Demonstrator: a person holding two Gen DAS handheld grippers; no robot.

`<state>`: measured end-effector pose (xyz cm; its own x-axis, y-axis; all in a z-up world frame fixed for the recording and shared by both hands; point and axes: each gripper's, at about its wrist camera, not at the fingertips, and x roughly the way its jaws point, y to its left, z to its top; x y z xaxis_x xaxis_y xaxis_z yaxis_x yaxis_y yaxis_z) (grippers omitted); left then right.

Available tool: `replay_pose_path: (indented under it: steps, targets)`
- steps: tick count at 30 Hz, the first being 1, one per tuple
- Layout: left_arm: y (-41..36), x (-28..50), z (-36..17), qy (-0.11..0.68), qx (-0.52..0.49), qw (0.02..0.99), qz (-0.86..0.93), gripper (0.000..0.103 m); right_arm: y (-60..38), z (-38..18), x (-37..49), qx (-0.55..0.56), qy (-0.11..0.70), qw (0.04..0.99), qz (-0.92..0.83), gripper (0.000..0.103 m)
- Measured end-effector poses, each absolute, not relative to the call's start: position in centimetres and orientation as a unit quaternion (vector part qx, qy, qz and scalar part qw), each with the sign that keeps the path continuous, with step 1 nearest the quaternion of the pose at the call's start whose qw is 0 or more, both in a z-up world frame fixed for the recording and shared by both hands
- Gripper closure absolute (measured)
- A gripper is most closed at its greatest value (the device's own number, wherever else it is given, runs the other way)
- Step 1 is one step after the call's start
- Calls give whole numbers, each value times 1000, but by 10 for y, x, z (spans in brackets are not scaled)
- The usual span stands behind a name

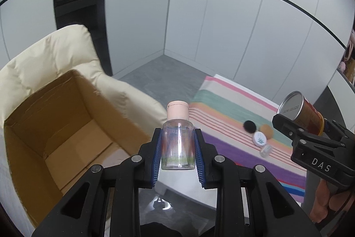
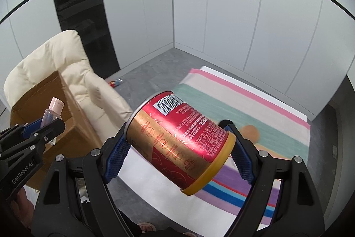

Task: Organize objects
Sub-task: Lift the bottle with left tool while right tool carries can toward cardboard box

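With our left gripper [image 1: 178,148] pinching the small bottle [image 1: 177,139] and our right gripper [image 2: 177,148] clamping the tilted can [image 2: 180,141] beside the box [image 1: 73,126], the can could slip before we reach it.

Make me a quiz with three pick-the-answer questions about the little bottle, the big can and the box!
1. Where is the cardboard box?
A. on the cream chair
B. on the striped cloth
C. on the floor

2. What colour is the cap of the clear bottle?
A. green
B. pink
C. black

3. How is the red and gold can held?
A. standing upright on the cloth
B. tilted between the right gripper's pads
C. lying inside the box

Answers:
1 A, cream cushions rise around the box.
2 B, the cap above the left gripper is pale pink.
3 B, blue pads press its sides in the air.
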<state>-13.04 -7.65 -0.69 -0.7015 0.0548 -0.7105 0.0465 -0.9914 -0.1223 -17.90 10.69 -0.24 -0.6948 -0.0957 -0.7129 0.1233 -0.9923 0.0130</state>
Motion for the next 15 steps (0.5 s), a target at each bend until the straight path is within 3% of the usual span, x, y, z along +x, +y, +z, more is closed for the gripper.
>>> replay_pose_path:
  steps: [15]
  targets:
    - [-139,-117,-17,-74,-382,-51,920,75,39,-6,-183,385,35,127,-913,18]
